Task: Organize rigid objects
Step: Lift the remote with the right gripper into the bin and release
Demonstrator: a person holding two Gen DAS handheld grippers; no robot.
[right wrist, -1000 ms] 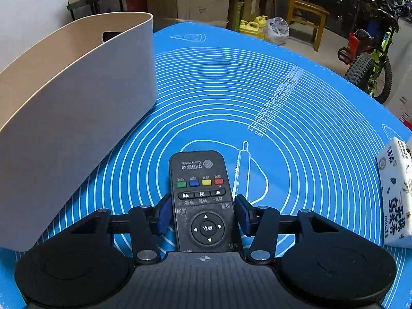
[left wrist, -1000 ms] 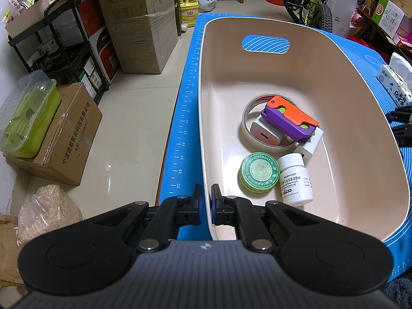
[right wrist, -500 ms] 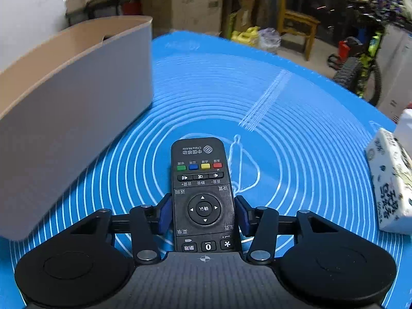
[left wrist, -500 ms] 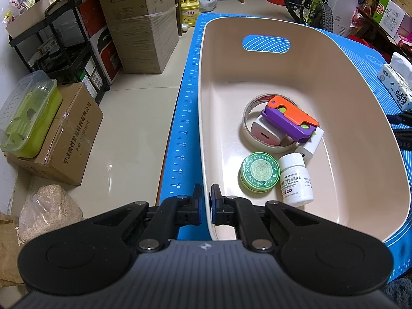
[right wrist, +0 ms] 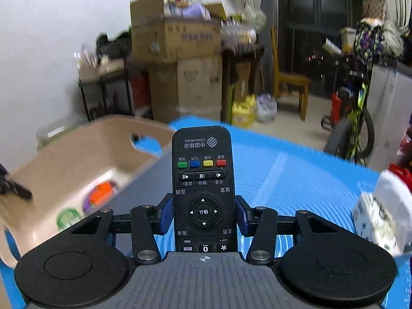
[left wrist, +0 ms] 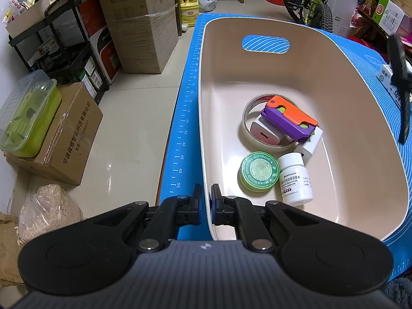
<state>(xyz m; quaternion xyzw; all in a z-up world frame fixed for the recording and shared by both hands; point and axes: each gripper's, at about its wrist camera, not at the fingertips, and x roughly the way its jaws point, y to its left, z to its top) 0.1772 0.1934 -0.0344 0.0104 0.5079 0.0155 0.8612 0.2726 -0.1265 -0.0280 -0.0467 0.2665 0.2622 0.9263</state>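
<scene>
In the left-wrist view, the left claw (left wrist: 205, 204) at lower centre is clenched on the near rim of the bin (left wrist: 365, 82), with the tin (left wrist: 259, 171), bottle (left wrist: 295, 179) and tape (left wrist: 247, 126) inside. In the right-wrist view, the bin (right wrist: 77, 149) sits at left, and the right claw (right wrist: 203, 212) at lower centre grips the remote (right wrist: 202, 180) by its sides above the blue mat (right wrist: 296, 177); a tissue pack (right wrist: 381, 219) lies far right.

I see a blue mat (left wrist: 185, 118) covering the tabletop, with a beige bin (left wrist: 365, 118) centre-frame and a tissue pack (right wrist: 378, 219) lower right.
</scene>
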